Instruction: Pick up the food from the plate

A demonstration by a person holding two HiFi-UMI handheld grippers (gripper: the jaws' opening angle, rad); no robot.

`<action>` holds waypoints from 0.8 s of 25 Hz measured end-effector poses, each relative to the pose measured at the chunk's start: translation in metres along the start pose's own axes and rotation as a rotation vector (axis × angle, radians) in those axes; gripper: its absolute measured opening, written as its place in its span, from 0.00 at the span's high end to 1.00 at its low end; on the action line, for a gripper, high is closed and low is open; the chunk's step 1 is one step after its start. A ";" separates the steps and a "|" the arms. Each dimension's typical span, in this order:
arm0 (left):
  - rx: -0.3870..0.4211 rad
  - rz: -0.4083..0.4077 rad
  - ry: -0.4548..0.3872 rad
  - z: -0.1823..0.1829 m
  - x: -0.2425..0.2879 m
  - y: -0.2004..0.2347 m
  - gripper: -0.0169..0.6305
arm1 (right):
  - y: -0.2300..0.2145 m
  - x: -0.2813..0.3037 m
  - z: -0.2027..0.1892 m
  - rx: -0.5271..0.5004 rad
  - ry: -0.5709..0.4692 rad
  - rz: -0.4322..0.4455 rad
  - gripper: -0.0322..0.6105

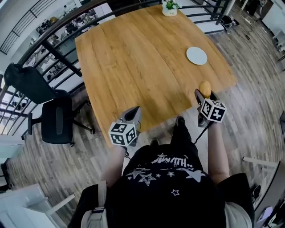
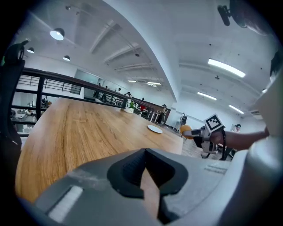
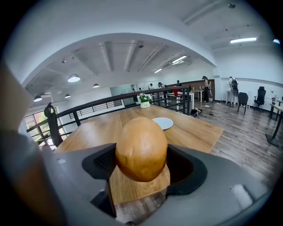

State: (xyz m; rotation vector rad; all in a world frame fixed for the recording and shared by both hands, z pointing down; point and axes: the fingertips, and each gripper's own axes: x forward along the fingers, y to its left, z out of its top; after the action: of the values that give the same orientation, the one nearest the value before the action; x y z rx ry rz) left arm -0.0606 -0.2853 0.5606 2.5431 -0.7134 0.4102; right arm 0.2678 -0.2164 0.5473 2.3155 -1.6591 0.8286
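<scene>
The right tongs (image 3: pixel 142 170) are clamped on a potato (image 3: pixel 141 148) — golden-brown, gripped at its sides and held in the air above the near edge of the desk (image 1: pixel 133 58). Ahead of them, further along the desk, lies the white plate (image 3: pixel 162 122). The left tongs (image 2: pixel 145 152) are pressed together with nothing between them — also at the near edge, well apart from the right pair. A small potted plant (image 1: pixel 169 7) stands at the far edge.

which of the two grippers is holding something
The right gripper, shut on the round golden-brown food item; the left gripper is shut and empty.
</scene>
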 end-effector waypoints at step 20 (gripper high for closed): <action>0.041 -0.120 0.055 -0.011 -0.001 -0.072 0.97 | 0.014 -0.099 -0.050 0.082 0.018 0.053 0.42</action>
State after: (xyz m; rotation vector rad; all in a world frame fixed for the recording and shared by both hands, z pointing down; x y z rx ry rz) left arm -0.0236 -0.2244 0.5438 2.5865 -0.5338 0.4566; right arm 0.2159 -0.1183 0.5338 2.3182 -1.7173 0.9427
